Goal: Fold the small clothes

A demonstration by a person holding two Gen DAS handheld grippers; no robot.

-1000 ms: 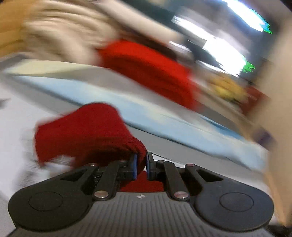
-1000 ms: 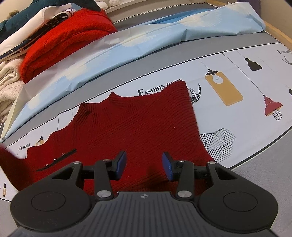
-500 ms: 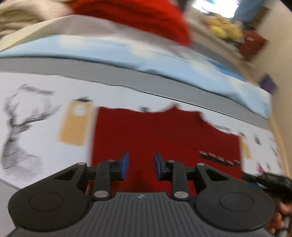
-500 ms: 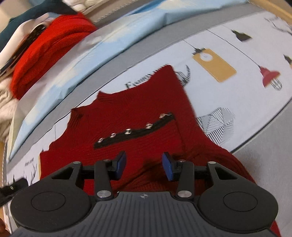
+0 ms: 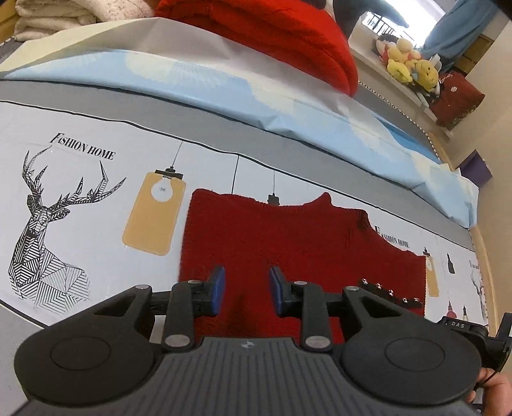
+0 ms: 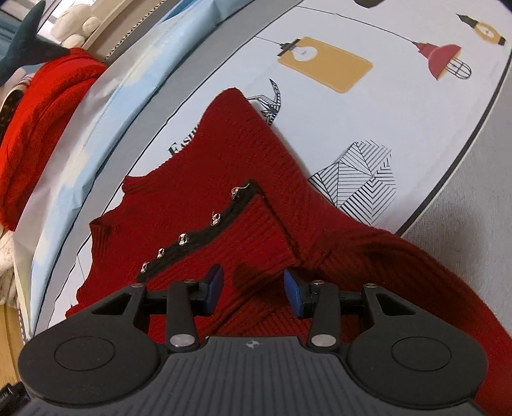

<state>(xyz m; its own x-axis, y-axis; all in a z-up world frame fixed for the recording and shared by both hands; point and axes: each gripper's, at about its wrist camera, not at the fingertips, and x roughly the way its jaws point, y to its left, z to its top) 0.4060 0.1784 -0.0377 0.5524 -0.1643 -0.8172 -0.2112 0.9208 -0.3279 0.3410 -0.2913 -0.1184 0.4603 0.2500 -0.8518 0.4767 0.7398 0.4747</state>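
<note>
The work surface is a bed or padded table covered by a printed sheet (image 5: 96, 198), white with grey borders, bearing a geometric deer, hanging lamps and the words "FASHION HOME". At 12 o'clock in the left wrist view a light blue paper sheet (image 5: 224, 83) runs across the far edge of the surface. On it lies a bright red knit (image 5: 281, 35), folded, with cream textiles (image 5: 64, 16) stacked at 11 o'clock. At 1 o'clock a shelf carries yellow plush toys (image 5: 412, 67) and a dark red box (image 5: 457, 99); a purple box (image 5: 476, 169) sits lower at 3 o'clock.

The dark red sweater (image 6: 230, 179) lies flat on the printed sheet at the centre of both views. One sleeve is folded across the body; its black cuff band with a row of metal buttons (image 6: 198, 236) faces upward. In the right wrist view a second portion of the garment trails toward 4 o'clock onto the grey border.

The left gripper (image 5: 246, 289) hovers over the sweater's near edge, fingers parted, holding nothing. The right gripper (image 6: 252, 292) is likewise spread wide above the folded sleeve, empty. A shark plush (image 6: 28, 44) shows at 10 o'clock in the right view.
</note>
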